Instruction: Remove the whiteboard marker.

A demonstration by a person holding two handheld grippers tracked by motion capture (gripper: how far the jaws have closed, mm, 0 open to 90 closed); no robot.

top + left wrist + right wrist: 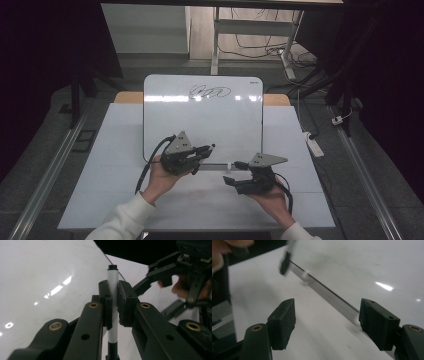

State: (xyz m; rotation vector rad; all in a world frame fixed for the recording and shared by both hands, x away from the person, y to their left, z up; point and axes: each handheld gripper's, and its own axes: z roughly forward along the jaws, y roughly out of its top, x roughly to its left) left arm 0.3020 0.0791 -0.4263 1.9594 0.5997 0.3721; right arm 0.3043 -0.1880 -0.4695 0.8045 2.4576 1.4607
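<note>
Pinching a white marker pen (112, 290) with black ends, the left gripper (204, 151) hovers at the glossy whiteboard's (200, 125) lower edge; a scribble (209, 92) is already drawn, while the right gripper (234, 175) stands spread and empty.

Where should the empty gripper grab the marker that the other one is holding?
Probably the bare white barrel of the marker just above the left hand-held gripper, which is shut around its middle. The open right hand-held gripper should come from the side, jaws straddling the barrel, because the marker is thin and round.
</note>
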